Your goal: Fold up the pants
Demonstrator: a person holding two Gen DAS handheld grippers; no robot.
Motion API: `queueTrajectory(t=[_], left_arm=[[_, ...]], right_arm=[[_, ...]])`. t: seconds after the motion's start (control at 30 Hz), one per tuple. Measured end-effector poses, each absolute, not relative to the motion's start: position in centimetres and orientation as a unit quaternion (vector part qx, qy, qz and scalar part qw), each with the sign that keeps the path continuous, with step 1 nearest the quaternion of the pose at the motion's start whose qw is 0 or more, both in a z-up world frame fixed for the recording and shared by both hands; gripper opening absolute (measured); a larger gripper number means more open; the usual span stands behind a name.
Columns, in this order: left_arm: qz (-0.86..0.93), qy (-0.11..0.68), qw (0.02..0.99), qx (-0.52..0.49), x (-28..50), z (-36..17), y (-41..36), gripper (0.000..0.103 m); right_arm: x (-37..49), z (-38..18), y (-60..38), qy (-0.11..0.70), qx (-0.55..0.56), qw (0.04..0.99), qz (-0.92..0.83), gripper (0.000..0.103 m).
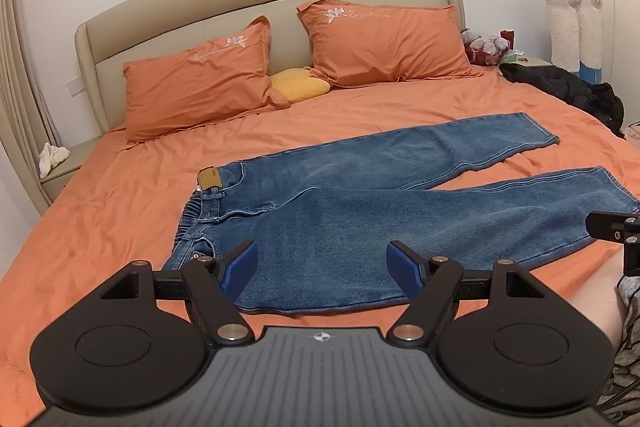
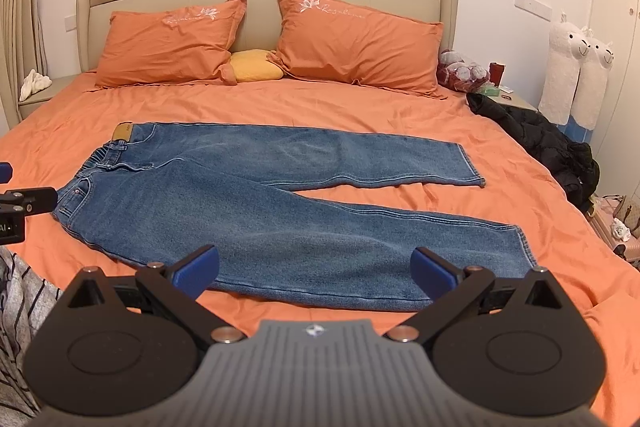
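Both the left gripper and right gripper hover wide, empty. Best pinch the jeans near leg's edge at waist and hem, then lay it squarely over the far leg.

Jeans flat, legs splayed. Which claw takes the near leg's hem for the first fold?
Right, probably. The right claw hangs open over the near leg of the jeans, whose hem lies on its side. The left claw, also open, is nearer the waistband.

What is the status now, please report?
Left gripper open, right gripper open, both empty. Jeans flat on bed, legs apart, unfolded. Nothing in the way.
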State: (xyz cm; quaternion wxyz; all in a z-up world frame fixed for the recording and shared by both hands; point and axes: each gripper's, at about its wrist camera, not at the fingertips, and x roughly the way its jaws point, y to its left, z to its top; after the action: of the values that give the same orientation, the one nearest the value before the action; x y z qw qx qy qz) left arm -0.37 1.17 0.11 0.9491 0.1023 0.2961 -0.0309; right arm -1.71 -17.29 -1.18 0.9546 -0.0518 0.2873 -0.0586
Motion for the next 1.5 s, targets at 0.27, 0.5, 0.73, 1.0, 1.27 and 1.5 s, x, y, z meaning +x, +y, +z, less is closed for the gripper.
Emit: queueTrajectory(t=[0.27, 0.5, 0.73, 1.0, 1.27, 1.5], left_arm=[[-0.031, 0.297, 0.949, 0.103, -0.20, 0.14, 1.59, 0.086], [-0.029, 0.299, 0.948, 0.103, -0.20, 0.14, 1.74, 0.086], [-0.029, 0.299, 0.948, 0.102, -0.22, 0.15, 1.95, 0.086], [-0.028, 0.301, 0.948, 0.103, -0.29, 0.08, 2.02, 0.086], [-0.027, 0.301, 0.948, 0.103, -0.33, 0.03, 2.11, 0.086], [-0.027, 0.301, 0.948, 0.103, -0.34, 0.01, 2.10, 0.086]], right_arm=[[-1.74, -1.23, -17.25, 0.286, -0.053, 0.955, -0.056, 0.098], [-1.65, -1.19, -17.26, 0.286, -0.055, 0.955, -0.057, 0.098], [-1.64, -1.20, -17.24, 0.286, -0.055, 0.955, -0.057, 0.098], [-1.61, -1.25, -17.28, 0.287, -0.054, 0.955, -0.057, 0.098], [-1.64, -1.38, -17.30, 0.288, -0.053, 0.955, -0.057, 0.098], [-1.67, -1.42, -17.28, 0.288, -0.053, 0.954, -0.057, 0.098]])
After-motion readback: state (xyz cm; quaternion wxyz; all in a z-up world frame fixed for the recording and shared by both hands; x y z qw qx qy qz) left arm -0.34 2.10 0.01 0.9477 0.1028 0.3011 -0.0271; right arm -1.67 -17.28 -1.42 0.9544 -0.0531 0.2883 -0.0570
